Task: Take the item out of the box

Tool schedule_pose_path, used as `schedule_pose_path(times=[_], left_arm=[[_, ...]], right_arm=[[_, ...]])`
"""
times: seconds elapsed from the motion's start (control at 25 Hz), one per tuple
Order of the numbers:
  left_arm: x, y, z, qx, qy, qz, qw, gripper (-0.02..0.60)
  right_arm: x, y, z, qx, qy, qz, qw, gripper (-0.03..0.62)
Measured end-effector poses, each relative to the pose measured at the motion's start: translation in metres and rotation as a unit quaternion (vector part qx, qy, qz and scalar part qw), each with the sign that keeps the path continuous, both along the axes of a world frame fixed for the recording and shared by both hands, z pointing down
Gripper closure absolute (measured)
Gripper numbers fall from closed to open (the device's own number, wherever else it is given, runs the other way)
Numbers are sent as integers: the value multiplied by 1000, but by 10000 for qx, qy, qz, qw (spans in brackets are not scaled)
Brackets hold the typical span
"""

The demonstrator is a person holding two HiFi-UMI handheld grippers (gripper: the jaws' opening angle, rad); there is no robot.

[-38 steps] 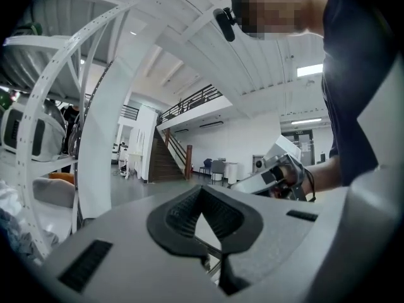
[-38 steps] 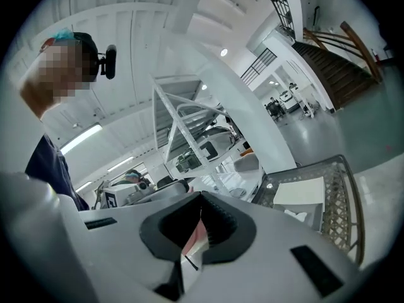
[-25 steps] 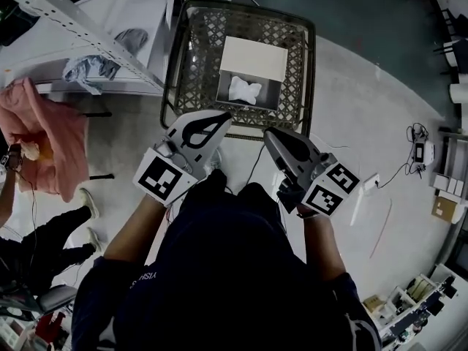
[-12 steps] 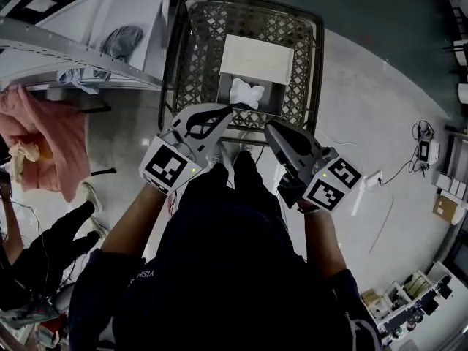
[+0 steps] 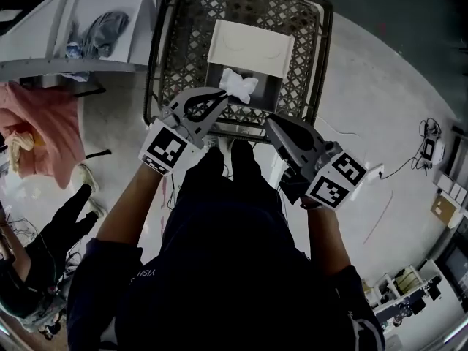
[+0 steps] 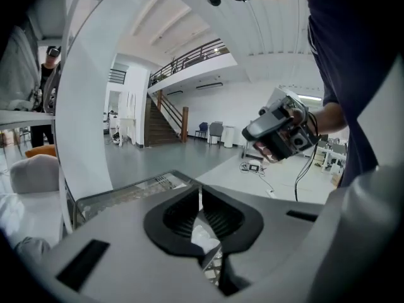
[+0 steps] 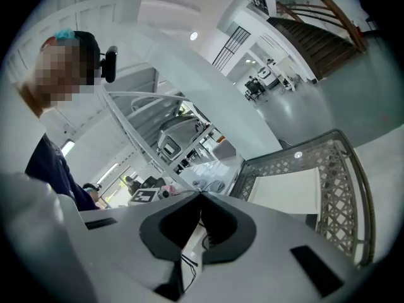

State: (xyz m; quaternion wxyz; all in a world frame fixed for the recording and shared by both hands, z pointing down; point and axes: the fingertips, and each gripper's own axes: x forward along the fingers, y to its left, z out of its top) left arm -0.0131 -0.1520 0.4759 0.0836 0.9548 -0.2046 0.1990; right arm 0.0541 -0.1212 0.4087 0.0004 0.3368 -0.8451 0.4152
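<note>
A black mesh basket (image 5: 165,42) stands on the floor ahead of me. Inside it is an open white box (image 5: 267,97) with its lid (image 5: 251,44) folded back. A crumpled white item (image 5: 239,84) lies in the box. My left gripper (image 5: 222,92) is shut and empty, its tips over the basket's near rim just left of the item. The left gripper view shows those shut jaws (image 6: 201,193) with the white item (image 6: 203,237) below them. My right gripper (image 5: 270,125) is shut and empty, just short of the near rim. In the right gripper view (image 7: 201,198) the lid (image 7: 287,191) lies ahead.
A white shelf (image 5: 44,66) at the upper left carries a grey garment (image 5: 108,26). A pink garment (image 5: 42,126) hangs at the left, above a person's legs (image 5: 51,240). Cables and a power strip (image 5: 371,172) lie on the floor at the right.
The basket has come closer in the head view. My left gripper has moved forward over the near rim toward the white item. The right gripper has barely shifted.
</note>
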Motion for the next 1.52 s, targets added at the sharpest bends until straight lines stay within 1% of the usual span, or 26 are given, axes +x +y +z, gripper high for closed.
schedule_pose_path(times=[0.2, 0.32, 0.52, 0.72, 0.8, 0.92, 1.08, 1.36, 1.52], left_arm=[[16, -10, 43, -152, -313, 170, 9993, 564], [26, -10, 70, -176, -539, 374, 9977, 551], [38, -8, 109, -225, -1008, 769, 9917, 535], [44, -9, 140, -116, -1453, 1092, 9833, 522], [45, -7, 153, -8, -1710, 1315, 9765, 520], [45, -4, 174, 178, -2114, 1655, 9631, 517], [43, -4, 200, 324, -2555, 1914, 9471, 515], [43, 0, 227, 592, -3069, 2333, 9208, 514], [42, 0, 237, 653, -3288, 2435, 9101, 514]], right_arm=[[10, -4, 27, -219, -53, -117, 9997, 569], [14, -6, 42, -328, -64, -156, 9993, 569], [19, -14, 59, -441, -115, -215, 9987, 569], [21, -20, 73, -520, -158, -268, 9982, 569], [21, -21, 78, -546, -162, -289, 9980, 569], [21, -22, 85, -599, -179, -318, 9975, 569], [21, -20, 96, -714, -198, -333, 9967, 569], [25, -19, 109, -823, -175, -302, 9960, 569], [25, -18, 113, -871, -173, -286, 9956, 569]])
